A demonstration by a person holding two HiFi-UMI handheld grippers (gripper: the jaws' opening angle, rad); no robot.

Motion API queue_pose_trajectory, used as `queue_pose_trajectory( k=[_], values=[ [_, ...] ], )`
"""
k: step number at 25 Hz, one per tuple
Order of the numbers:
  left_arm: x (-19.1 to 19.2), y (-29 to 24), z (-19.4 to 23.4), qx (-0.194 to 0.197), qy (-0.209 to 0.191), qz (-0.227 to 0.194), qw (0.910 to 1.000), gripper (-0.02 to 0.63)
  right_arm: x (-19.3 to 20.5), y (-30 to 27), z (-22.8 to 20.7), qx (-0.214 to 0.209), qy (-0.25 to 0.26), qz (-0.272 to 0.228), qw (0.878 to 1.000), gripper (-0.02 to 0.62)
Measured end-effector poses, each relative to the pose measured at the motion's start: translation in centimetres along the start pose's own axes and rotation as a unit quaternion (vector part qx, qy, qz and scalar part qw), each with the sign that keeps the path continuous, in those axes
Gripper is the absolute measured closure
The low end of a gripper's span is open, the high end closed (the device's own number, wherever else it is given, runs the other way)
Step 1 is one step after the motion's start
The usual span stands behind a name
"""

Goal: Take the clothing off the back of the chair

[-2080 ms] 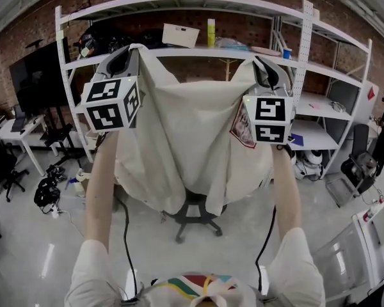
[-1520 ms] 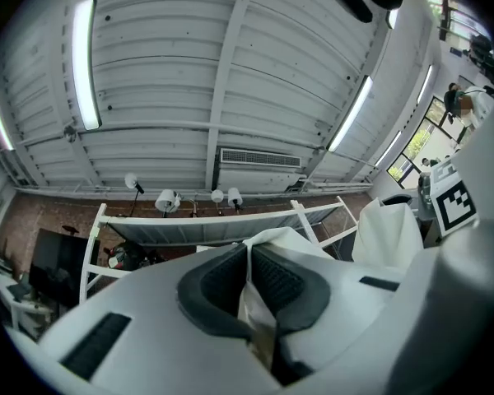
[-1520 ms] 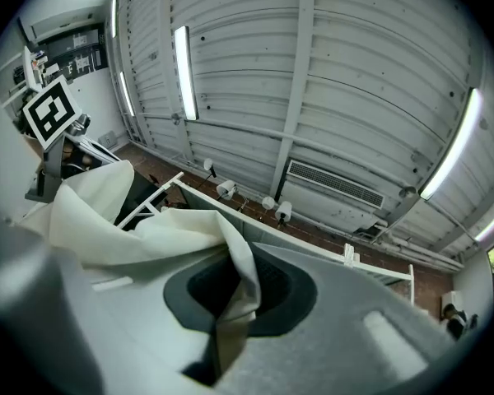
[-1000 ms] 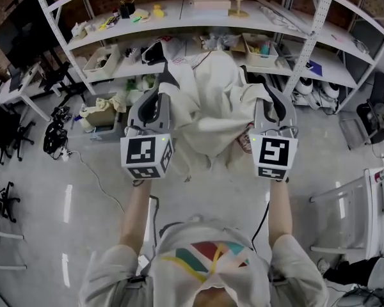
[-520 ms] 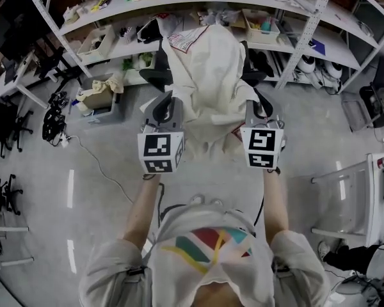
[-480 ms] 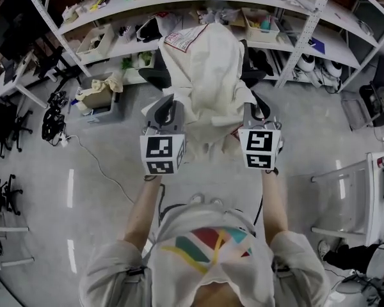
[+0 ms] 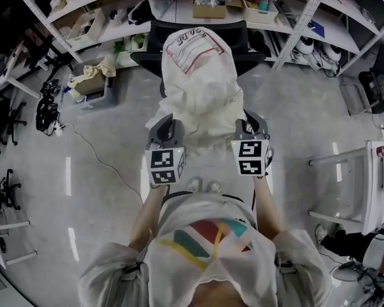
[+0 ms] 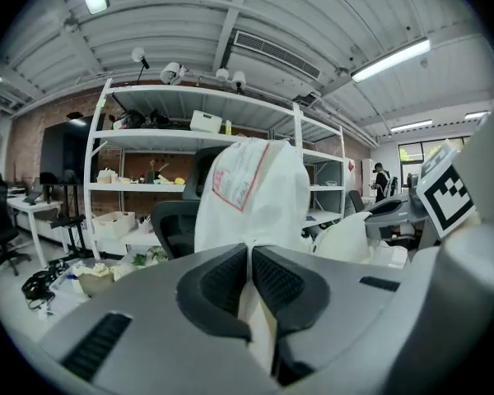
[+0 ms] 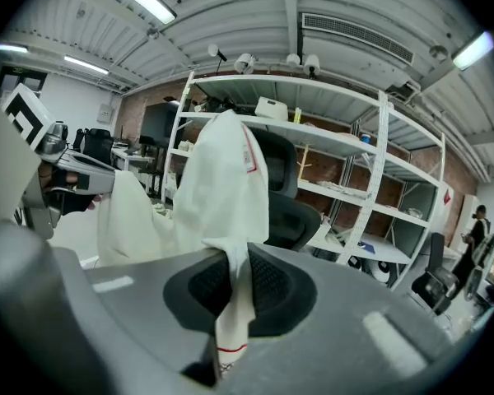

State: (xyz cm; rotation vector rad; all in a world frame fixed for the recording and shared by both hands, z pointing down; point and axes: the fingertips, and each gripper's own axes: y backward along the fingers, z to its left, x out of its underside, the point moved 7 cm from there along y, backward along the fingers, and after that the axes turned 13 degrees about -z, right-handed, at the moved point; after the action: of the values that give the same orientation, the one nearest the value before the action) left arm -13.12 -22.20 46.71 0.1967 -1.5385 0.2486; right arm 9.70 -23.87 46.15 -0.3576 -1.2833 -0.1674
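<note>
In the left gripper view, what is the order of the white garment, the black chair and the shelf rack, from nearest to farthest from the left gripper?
1. white garment: pinched in the left gripper jaws.
2. black chair: behind the garment, left.
3. shelf rack: farthest, behind the chair.

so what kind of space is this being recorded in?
Looks like a lab or workshop, probably shared: tall white metal shelving racks crowded with boxes and gear, a red brick back wall, an exposed ceiling air duct, and a black swivel office chair on a polished grey floor.
</note>
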Motion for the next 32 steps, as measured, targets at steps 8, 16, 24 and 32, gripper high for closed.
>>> queue_pose_trajectory(
  k=[8, 16, 24, 32],
  values=[
    [1.1, 0.6, 0.1, -0.004, 0.006, 0.011, 0.9999, 0.584, 1.7, 0.7, 0.6, -0.004, -0.013, 0.021, 1.000, 0.584],
    [0.1, 1.0, 0.4, -0.016, 0.011, -0.008, 0.9998, 0.586, 1.2, 1.2, 0.5, -0.001, -0.016, 0.009, 1.000, 0.584],
    [-0.4, 1.2, 0.4, -0.019, 0.011, -0.016, 0.9996, 0.586, 0.8, 1.5, 0.3, 0.005, -0.014, 0.005, 1.000, 0.584],
    [-1.2, 1.2, 1.1, -0.027, 0.011, -0.026, 0.9992, 0.585, 0.3, 1.4, 0.1, 0.017, -0.008, 0.002, 1.000, 0.584]
  ],
)
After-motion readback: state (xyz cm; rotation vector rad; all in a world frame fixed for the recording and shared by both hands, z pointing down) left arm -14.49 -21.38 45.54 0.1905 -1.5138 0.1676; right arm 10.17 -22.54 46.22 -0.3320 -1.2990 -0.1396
